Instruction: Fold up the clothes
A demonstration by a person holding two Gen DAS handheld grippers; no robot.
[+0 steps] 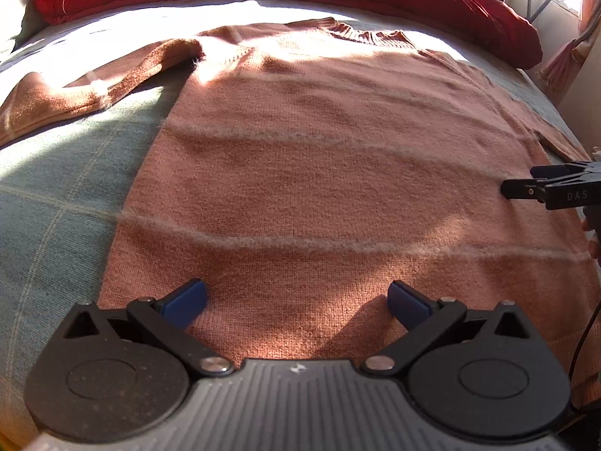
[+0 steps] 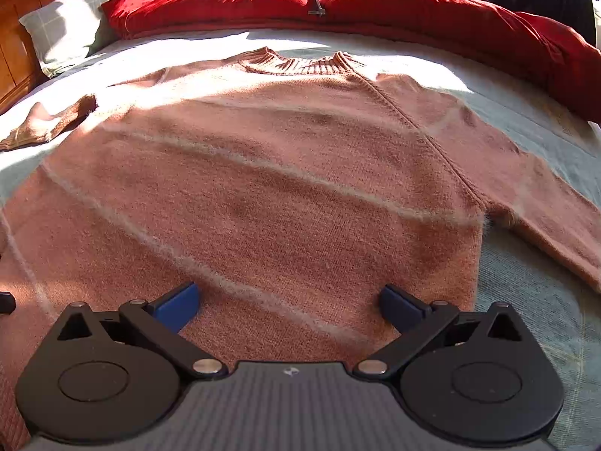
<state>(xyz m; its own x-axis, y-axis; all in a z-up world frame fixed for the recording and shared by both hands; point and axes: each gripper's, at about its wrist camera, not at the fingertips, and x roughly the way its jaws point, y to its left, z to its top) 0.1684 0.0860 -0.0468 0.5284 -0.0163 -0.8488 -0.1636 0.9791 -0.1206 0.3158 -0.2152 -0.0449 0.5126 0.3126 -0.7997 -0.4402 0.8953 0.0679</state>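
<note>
Sweater (image 1: pixel 330 173), salmon-pink knit w/ thin pale stripes, lies flat on a grey-green bed cover (image 1: pixel 56 188), collar at the far end, sleeves spread left & right. Left gripper (image 1: pixel 296 298) hangs over the near hem area, blue pads wide apart, holding nothing. Right gripper (image 2: pixel 289 300) likewise over the sweater's near right part, pads apart. Red duvet (image 2: pixel 375 7) bunched along the far edge; pillow (image 2: pixel 67 26) far left.

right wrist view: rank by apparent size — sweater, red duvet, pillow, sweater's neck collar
1. Sweater, fills most of the frame, though it lies nearest the camera.
2. Red duvet, a band across the back, farther off, so its true size is unsure.
3. Pillow.
4. Collar.
</note>
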